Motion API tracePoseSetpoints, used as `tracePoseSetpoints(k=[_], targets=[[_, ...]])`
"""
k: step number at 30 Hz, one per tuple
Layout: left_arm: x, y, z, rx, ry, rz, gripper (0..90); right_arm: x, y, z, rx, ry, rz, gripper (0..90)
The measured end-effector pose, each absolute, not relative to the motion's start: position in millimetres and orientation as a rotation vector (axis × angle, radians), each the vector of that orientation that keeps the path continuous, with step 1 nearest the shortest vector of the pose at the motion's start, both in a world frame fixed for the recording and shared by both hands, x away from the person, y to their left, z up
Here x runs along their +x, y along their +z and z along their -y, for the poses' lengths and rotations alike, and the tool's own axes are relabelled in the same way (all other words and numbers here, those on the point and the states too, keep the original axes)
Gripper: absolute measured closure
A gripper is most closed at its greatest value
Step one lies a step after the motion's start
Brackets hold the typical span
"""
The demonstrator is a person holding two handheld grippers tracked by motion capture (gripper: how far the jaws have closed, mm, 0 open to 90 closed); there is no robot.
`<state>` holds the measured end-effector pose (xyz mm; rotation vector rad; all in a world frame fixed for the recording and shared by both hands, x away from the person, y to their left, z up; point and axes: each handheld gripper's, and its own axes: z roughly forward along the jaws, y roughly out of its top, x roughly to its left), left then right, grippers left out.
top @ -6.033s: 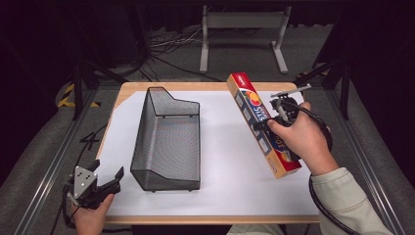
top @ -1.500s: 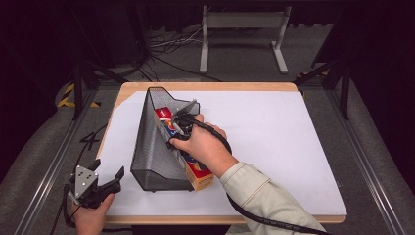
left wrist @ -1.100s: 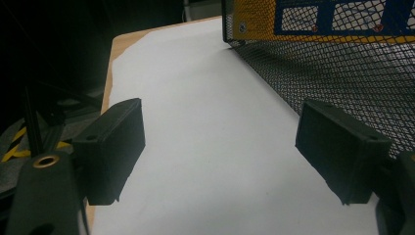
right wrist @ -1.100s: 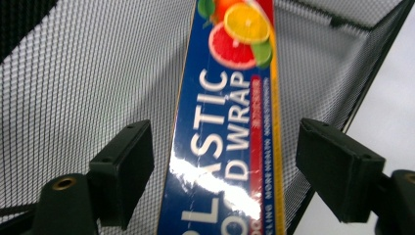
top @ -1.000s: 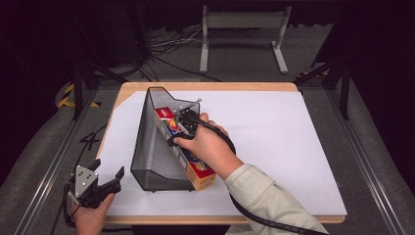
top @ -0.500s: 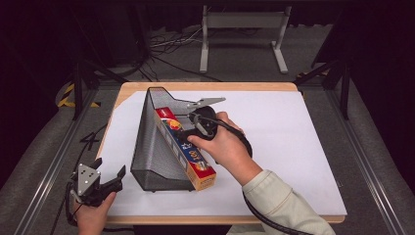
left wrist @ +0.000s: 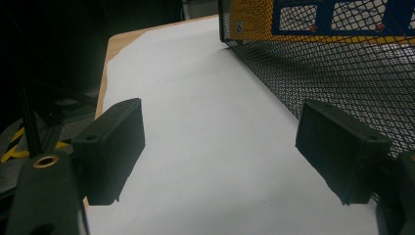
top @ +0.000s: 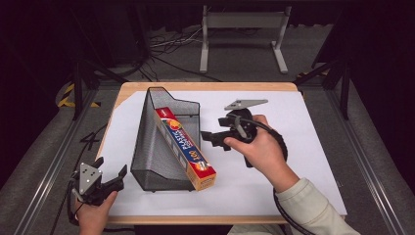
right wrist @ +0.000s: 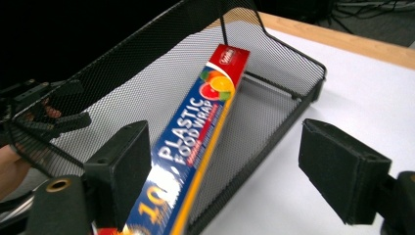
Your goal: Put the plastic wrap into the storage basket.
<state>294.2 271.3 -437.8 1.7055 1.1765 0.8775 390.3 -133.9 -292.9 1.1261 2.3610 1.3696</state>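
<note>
The right gripper [top: 214, 139] has its jaws wide apart and empty, just at 3 o'clock of the box [top: 186, 148]; the box lies aslant in the basket [top: 161, 142], its near end overhanging the rim (it could tip out if knocked); open table [top: 303, 147] lies toward 3 o'clock. The left gripper [top: 105, 178], jaws spread and empty, sits at the table's 7 o'clock edge.

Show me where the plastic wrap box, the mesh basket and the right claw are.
plastic wrap box [top: 183, 147], high view, its printed top face.
mesh basket [top: 149, 147], high view, its left mesh wall.
right claw [top: 211, 138], high view, between its fingertips.
</note>
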Motion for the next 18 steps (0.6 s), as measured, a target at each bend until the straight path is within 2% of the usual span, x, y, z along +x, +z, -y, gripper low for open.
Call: tracePoseSetpoints(k=[9,18], targets=[[294.7,-438.6,-272.0,1.707,0.859,-1.17,18.8,390.2,-301.1,194.5,1.067,1.421,-2.31,19.8],[297.0,-440.7,-271.7,1.727,0.84,-1.168,17.9,386.4,-329.2,266.8,1.084,1.402,-2.242,19.8]])
